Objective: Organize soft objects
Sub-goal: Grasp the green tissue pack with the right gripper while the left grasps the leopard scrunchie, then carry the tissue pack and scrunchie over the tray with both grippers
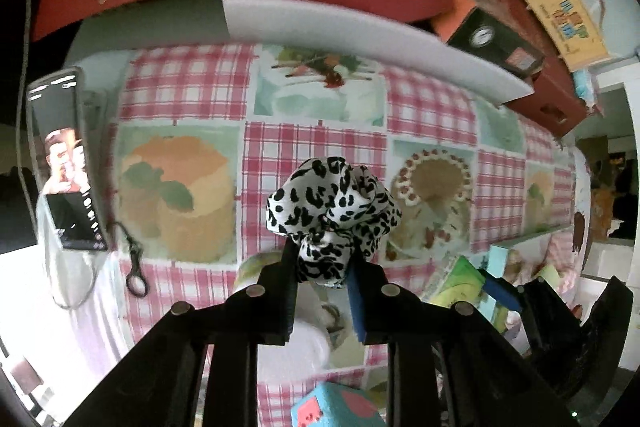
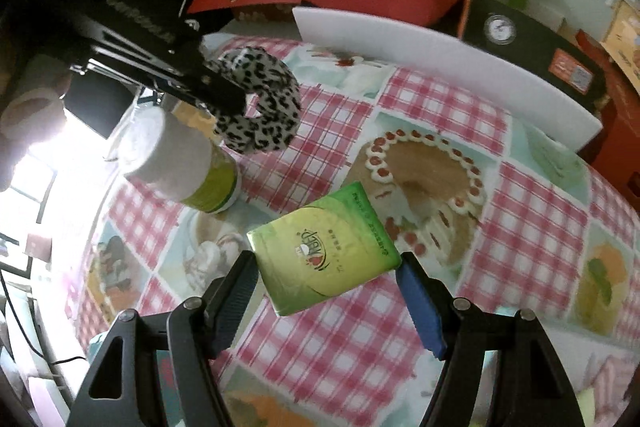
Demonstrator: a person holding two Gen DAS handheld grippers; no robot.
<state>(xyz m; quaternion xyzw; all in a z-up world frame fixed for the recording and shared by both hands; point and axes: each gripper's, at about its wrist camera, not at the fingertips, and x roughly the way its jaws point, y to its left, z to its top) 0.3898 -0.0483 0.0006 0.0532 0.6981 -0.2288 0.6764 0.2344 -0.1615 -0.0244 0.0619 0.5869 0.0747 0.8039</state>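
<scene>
Left hand-held gripper [image 1: 322,267] clamped on spotted scrunchie [image 1: 332,203]; right hand-held gripper [image 2: 326,273] clamped on green tissue pack [image 2: 324,251], both above counter [image 2: 532,227].

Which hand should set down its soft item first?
Probably the left: its gripper is clamped on the leopard-print fabric scrunchie, held clear above the checked tablecloth. The right gripper holds the green tissue pack.
</scene>
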